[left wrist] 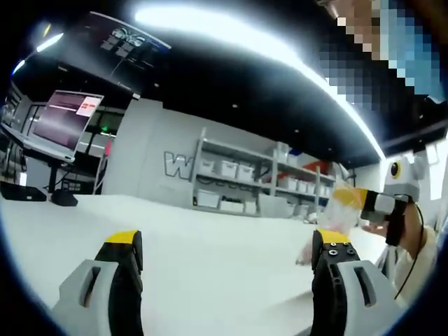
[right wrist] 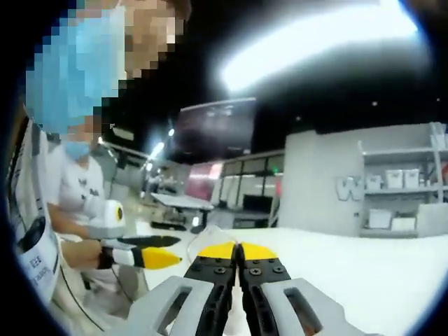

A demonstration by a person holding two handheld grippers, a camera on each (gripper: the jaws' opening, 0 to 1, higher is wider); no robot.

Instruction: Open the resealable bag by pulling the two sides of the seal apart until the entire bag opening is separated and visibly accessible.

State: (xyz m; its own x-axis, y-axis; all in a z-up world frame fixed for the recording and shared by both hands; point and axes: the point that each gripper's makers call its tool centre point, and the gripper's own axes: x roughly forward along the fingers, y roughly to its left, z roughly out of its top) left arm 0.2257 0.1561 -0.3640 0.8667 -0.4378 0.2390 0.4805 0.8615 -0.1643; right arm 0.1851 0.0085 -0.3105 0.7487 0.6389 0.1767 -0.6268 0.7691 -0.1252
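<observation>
White desk (left wrist: 210, 245) stretches ahead of the left tool (left wrist: 227, 252), jaws wide apart and empty. Right tool (right wrist: 238, 250) is clamped on the crinkly clear plastic resealable bag (left wrist: 336, 206), lifted off the desk. Seal separation: can't tell; pulling apart likely remains.

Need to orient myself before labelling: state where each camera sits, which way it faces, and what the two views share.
Left gripper view: rides the left gripper, jaws wide apart, facing across the white table toward shelves; right gripper enters holding the clear bag.
Right gripper view: rides the right gripper, jaws shut, facing the table; another gripper and a person's hand show left.
Shared: table, shelving wall.
</observation>
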